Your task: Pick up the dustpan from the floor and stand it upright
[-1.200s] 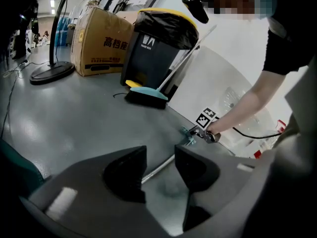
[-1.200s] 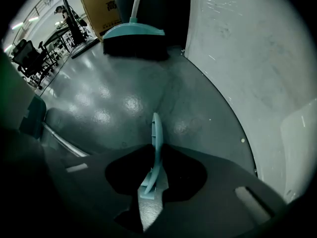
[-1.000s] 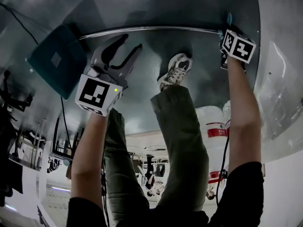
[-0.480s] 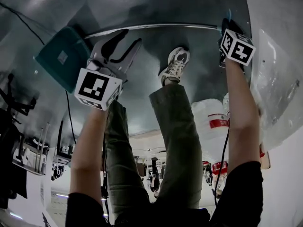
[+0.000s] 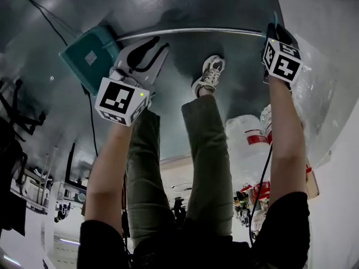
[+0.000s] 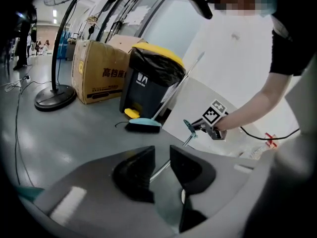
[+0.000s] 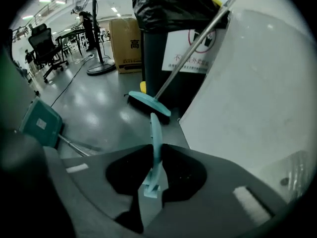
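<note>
The dustpan has a teal pan [image 5: 90, 58] and a long metal pole [image 5: 190, 31] ending in a teal grip [image 7: 155, 148]. My right gripper [image 7: 154, 155] is shut on that grip and holds the end off the floor; it sits at the upper right of the head view [image 5: 274, 32]. My left gripper [image 5: 152, 43] hovers at the middle of the pole. Its jaws have just been closing, and in the left gripper view [image 6: 161, 151] the pole [image 6: 159, 170] shows in the gap, with the pads not pressing on it. The pan [image 7: 42, 123] rests on the grey floor.
A black bin with a yellow lid [image 6: 153, 81] stands by the white wall panel [image 7: 257, 83], with a teal broom [image 7: 151, 102] leaning on it. A cardboard box [image 6: 99, 71] and a lamp stand base [image 6: 54, 95] sit further left. The person's shoe [image 5: 210, 74] stands below the pole.
Both grippers have risen, and the right one has lifted the grip end of the pole. The left jaws have narrowed. The teal pan sits further right in the head view.
</note>
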